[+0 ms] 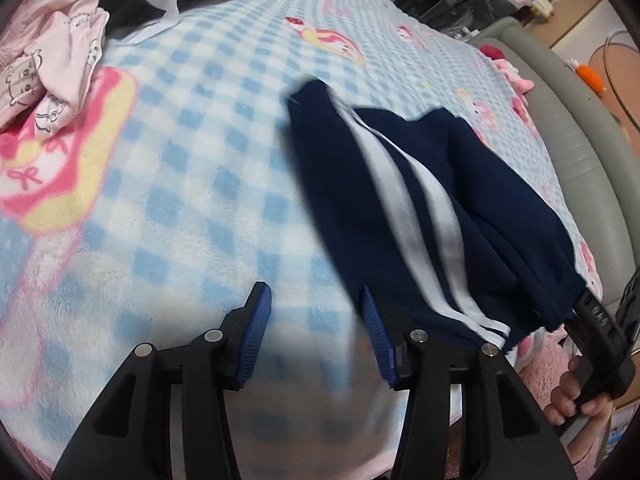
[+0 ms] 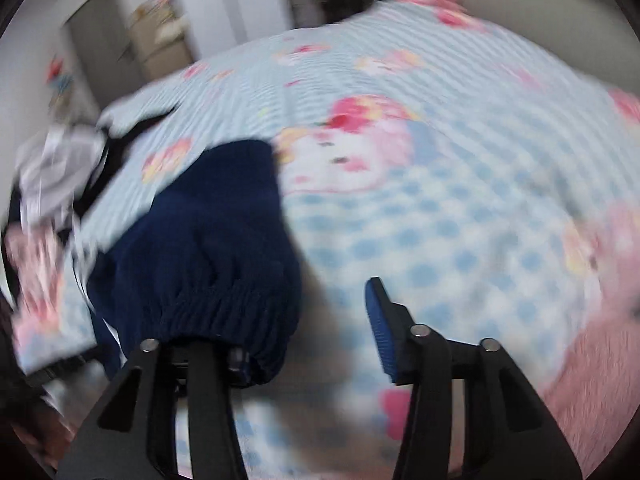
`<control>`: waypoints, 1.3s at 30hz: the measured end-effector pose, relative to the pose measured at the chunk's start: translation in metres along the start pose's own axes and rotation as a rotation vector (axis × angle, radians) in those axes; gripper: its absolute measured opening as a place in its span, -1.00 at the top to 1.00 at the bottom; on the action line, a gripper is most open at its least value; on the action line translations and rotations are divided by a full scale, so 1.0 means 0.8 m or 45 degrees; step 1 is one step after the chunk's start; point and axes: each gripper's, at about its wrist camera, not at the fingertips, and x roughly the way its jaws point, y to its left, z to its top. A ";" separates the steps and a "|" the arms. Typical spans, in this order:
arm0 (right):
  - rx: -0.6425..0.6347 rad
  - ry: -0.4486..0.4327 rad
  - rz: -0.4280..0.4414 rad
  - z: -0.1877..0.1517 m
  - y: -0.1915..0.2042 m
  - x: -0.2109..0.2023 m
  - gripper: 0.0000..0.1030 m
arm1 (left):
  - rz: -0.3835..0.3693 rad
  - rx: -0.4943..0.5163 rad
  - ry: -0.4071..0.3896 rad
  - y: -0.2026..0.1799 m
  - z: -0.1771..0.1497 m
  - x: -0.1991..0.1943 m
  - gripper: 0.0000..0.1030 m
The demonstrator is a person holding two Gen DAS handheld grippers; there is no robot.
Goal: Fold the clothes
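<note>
Both grippers stood open: left gripper (image 1: pixel 316 332) empty, right gripper (image 2: pixel 308 320) with navy trousers (image 1: pixel 420 216) draped over one finger above the blanket (image 1: pixel 180 160). Advised gripping the waistband (image 2: pixel 224 308) squarely.

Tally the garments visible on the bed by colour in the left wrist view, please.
Navy with white stripes: 1, the track pants
Pink printed: 1, the crumpled garment
Black and white: 1 heap; how many pieces it holds cannot be told
Total: 3 at least, all on the checked blanket
</note>
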 end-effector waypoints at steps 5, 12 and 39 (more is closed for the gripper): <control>-0.154 0.080 0.055 -0.002 0.016 -0.004 -0.22 | -0.221 -0.024 -0.027 -0.002 0.001 -0.009 -0.11; -0.676 -0.123 -0.043 -0.017 0.078 -0.047 -0.35 | -0.404 -0.054 0.070 -0.039 -0.026 -0.004 -0.11; 0.197 0.193 0.191 -0.005 -0.063 -0.008 -0.35 | -0.439 -0.182 0.094 -0.068 -0.034 0.031 -0.08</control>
